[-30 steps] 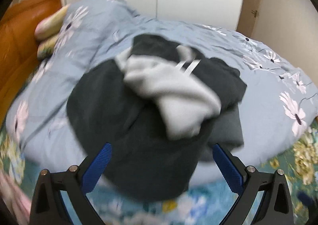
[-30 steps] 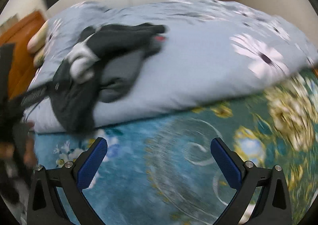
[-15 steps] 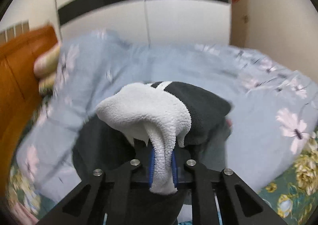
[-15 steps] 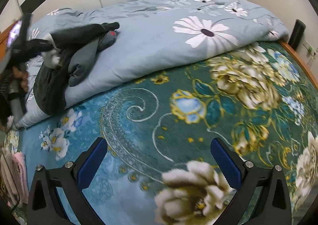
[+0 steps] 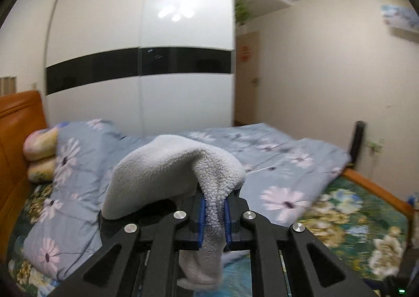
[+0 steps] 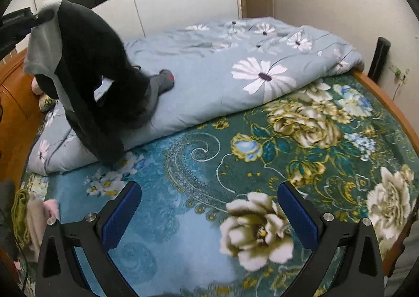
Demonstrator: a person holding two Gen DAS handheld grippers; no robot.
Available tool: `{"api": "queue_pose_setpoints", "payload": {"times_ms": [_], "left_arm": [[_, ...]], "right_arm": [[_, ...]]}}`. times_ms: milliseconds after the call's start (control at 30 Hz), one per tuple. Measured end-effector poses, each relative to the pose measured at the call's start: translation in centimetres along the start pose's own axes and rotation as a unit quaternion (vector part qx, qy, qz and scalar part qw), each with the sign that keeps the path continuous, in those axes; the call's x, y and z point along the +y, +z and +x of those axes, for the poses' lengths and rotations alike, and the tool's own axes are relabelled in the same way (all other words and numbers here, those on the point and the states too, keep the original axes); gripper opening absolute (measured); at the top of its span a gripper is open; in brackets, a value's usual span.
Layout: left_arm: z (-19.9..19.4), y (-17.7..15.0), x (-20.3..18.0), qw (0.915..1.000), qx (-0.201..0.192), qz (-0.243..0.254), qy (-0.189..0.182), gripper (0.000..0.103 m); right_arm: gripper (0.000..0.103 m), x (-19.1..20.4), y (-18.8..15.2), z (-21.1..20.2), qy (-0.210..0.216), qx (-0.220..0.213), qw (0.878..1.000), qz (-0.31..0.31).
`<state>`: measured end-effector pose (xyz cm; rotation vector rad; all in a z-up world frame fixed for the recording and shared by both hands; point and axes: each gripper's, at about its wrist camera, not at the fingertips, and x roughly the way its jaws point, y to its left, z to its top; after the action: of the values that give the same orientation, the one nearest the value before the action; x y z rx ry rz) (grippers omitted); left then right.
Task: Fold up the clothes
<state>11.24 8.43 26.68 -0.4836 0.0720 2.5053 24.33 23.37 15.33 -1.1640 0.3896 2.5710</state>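
My left gripper (image 5: pixel 213 214) is shut on the white fleece lining of a dark garment (image 5: pixel 167 173) and holds it up above the bed. In the right wrist view the same garment (image 6: pixel 91 82) hangs black with a grey fleece inside from the left gripper (image 6: pixel 23 19) at the top left. Its lower end trails onto the blue quilt (image 6: pixel 222 87) and the bed sheet. My right gripper (image 6: pixel 209 214) is open and empty, low over the teal floral sheet (image 6: pixel 235 166), well right of the garment.
A blue daisy-print quilt (image 5: pixel 275 166) lies bunched across the bed. An orange headboard (image 5: pixel 15 126) and pillows (image 5: pixel 39 150) are at the left. More clothes (image 6: pixel 31 218) lie at the bed's near left corner. A wooden bed edge (image 6: pixel 387 103) runs along the right. A white wardrobe (image 5: pixel 141 61) stands behind.
My left gripper closed on the garment's fleece lining and lifted it off the quilt. My right gripper swung right, over the floral sheet, and stays open.
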Motion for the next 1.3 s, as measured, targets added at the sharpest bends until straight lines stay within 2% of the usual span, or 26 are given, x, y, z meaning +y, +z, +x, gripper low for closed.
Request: {"api": "queue_pose_setpoints", "payload": {"times_ms": [100,200,333,400,433,533,600,633,667,700,767,867,933,1033,1067,1100,1167,1233,1300], "left_arm": [[-3.5,0.8,-2.4,0.9985,-0.011,-0.003,-0.053,0.012],[-4.9,0.5,-5.3,0.9926,0.003,-0.012,-0.121,0.012],[-3.5,-1.9,-11.5,0.9776,0.088,0.002,-0.192,0.012],[-0.9,-3.9,-14.2,0.9647,0.141,0.008,-0.222,0.013],[1.1,-5.7,-15.4,0.9576,0.180,0.012,-0.225,0.013],[5.2,-10.6,-15.5,0.9376,0.271,-0.014,-0.218,0.014],[7.9,-13.9,-15.4,0.9194,0.330,-0.031,-0.212,0.020],[8.5,-15.3,-14.8,0.9127,0.347,-0.043,-0.212,0.022],[8.5,-16.2,-14.3,0.9061,0.359,-0.050,-0.218,0.030],[8.2,-16.7,-14.0,0.9014,0.362,-0.054,-0.232,0.046],[7.7,-17.8,-13.4,0.8913,0.367,-0.061,-0.259,0.064],[6.2,-17.8,-10.5,0.8878,0.354,-0.069,-0.286,0.067],[6.3,-17.3,-6.9,0.8946,0.336,-0.088,-0.281,0.071],[8.8,-17.2,-0.5,0.9213,0.312,-0.129,-0.193,0.074],[10.1,-17.5,1.9,0.9243,0.315,-0.151,-0.153,0.074],[11.4,-17.8,4.4,0.9253,0.318,-0.173,-0.114,0.074],[14.2,-18.5,9.6,0.9157,0.323,-0.232,-0.058,0.074],[16.9,-18.9,14.1,0.9041,0.319,-0.284,-0.013,0.074],[19.2,-19.0,16.4,0.9019,0.309,-0.301,0.010,0.074]], "right_arm": [[0.103,-0.4,-0.7,-2.7,-0.003,-0.017,1.000,0.008],[0.103,-1.0,-1.6,-4.5,-0.008,-0.025,1.000,0.013],[0.103,-2.8,-3.5,-5.4,-0.028,-0.013,0.999,0.034],[0.103,-3.8,-4.5,-5.4,-0.038,-0.004,0.998,0.048],[0.103,-4.5,-5.1,-5.2,-0.044,0.003,0.998,0.055],[0.103,-6.0,-6.5,-4.7,-0.061,0.025,0.995,0.071],[0.103,-6.8,-7.4,-4.4,-0.069,0.037,0.994,0.078],[0.103,-7.1,-7.7,-4.0,-0.073,0.045,0.993,0.078],[0.103,-7.4,-8.1,-3.6,-0.076,0.053,0.993,0.078],[0.103,-7.7,-8.4,-3.1,-0.080,0.061,0.992,0.078],[0.103,-7.7,-9.0,-1.6,-0.080,0.083,0.990,0.078],[0.103,-7.0,-9.4,0.1,-0.070,0.102,0.990,0.069],[0.103,-6.1,-9.4,1.0,-0.061,0.106,0.991,0.057],[0.103,-5.5,-9.0,2.3,-0.057,0.105,0.992,0.048],[0.103,-5.4,-8.8,2.8,-0.056,0.103,0.992,0.048],[0.103,-5.3,-8.6,3.2,-0.056,0.101,0.992,0.047],[0.103,-5.7,-8.1,3.8,-0.050,0.084,0.993,0.059],[0.103,-6.4,-7.2,4.4,-0.053,0.067,0.995,0.061],[0.103,-7.1,-6.1,5.5,-0.058,0.065,0.995,0.058]]}}
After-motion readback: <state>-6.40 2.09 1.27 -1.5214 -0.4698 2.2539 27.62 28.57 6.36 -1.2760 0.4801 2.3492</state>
